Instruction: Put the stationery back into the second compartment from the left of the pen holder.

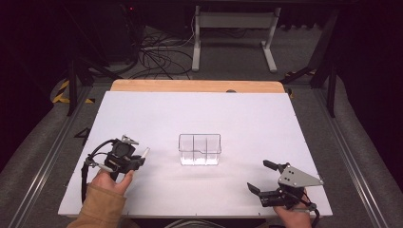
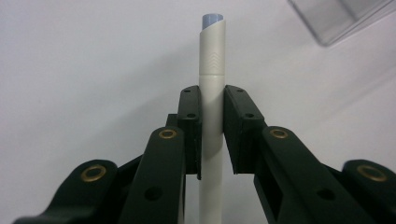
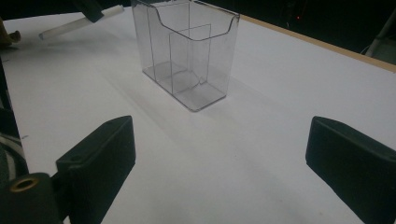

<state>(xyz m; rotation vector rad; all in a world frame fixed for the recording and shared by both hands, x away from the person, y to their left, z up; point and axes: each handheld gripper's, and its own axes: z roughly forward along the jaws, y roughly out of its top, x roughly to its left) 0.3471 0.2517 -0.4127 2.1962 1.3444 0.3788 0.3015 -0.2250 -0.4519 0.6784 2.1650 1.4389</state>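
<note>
- The left gripper [image 1: 134, 160] sits at the left side of the white table [image 1: 142, 114], its jaws clamped on a slim white pen [image 2: 211, 93].
- In the left gripper view the pen runs up between the two jaws and ends in a pale blue-grey tip; no brand or lettering can be read on its barrel.
- A clear plastic organizer [image 1: 200, 149] with inner dividers stands upright near the middle of the table, between the two grippers and apart from both. It carries no label.
- The right gripper [image 1: 262, 176] rests near the table's front right corner, jaws spread wide with nothing between them.
</note>
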